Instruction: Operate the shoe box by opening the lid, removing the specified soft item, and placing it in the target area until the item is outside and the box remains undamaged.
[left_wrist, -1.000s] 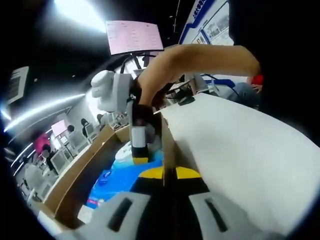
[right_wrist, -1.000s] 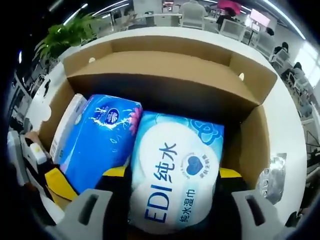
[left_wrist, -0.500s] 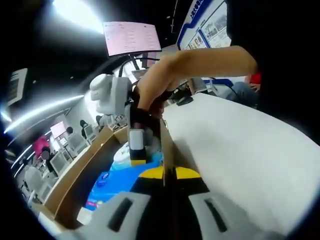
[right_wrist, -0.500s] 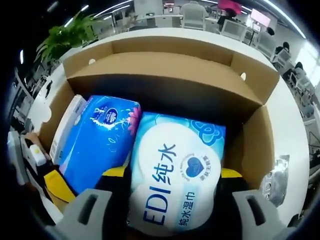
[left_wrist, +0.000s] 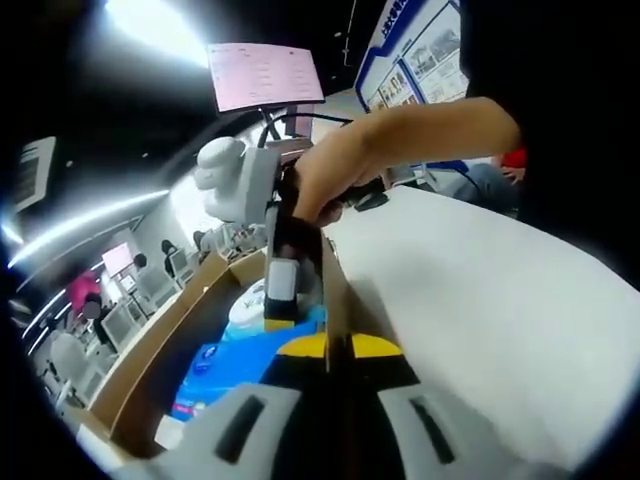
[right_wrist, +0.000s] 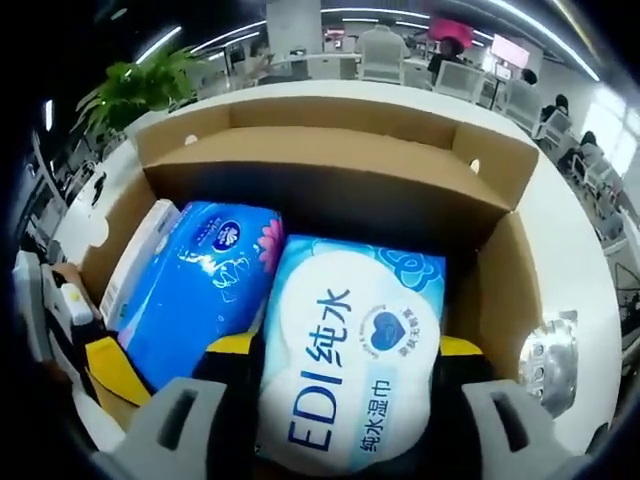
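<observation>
Right tool (right_wrist: 345, 400) clamped on wipes pack (right_wrist: 350, 365), pack inside open box (right_wrist: 330, 175), touching blue pack (right_wrist: 195, 285) alongside. Left tool (left_wrist: 338, 350) closed on box wall (left_wrist: 336, 300). Hand (left_wrist: 335, 180) holds right tool above box. Box sits on white surface (left_wrist: 480, 290).

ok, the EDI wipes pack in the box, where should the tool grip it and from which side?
Grip the wipes pack across its near end, coming from above the open box. Its soft long sides fit between the right tool jaws; the blue tissue pack crowds one side.
</observation>
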